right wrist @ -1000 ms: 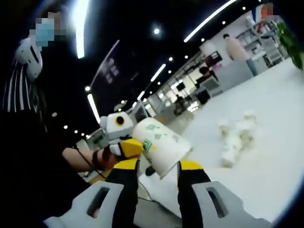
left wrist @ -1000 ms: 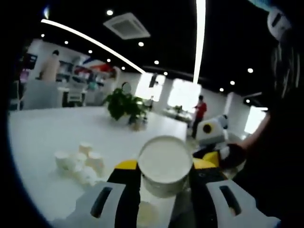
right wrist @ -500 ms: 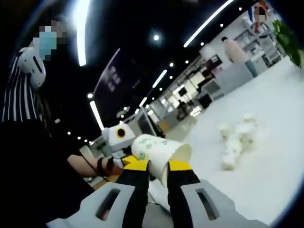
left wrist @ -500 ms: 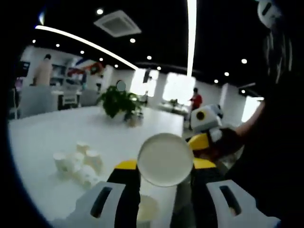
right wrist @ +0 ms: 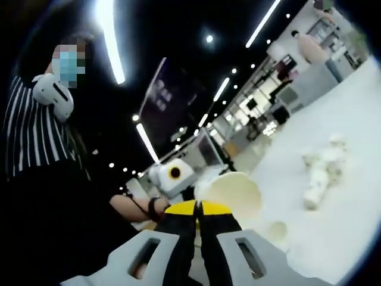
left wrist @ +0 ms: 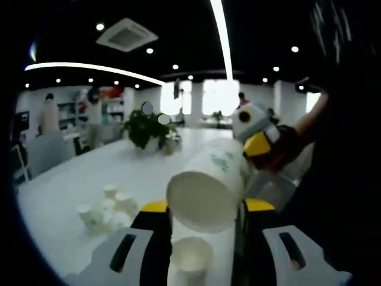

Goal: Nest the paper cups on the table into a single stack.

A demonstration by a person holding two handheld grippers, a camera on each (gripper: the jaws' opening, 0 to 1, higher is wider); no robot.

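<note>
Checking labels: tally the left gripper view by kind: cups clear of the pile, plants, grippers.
Cups: 2 (held cup, table cup)
Plant: 1
Grippers: 2 (left gripper, right gripper)
Total: 5
The pile is too blurred to count.

Paper cup (left wrist: 208,190): matt white paper, green print, centre frame. Counter (left wrist: 89,179): smooth white, slight sheen. Fingers (left wrist: 156,208): yellow tips, black, matt plastic w/ grey housing below.

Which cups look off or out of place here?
The loose cups lie in a jumbled heap on the table, some tipped over. The cup in the left gripper is tilted sideways, bottom toward the camera.
</note>
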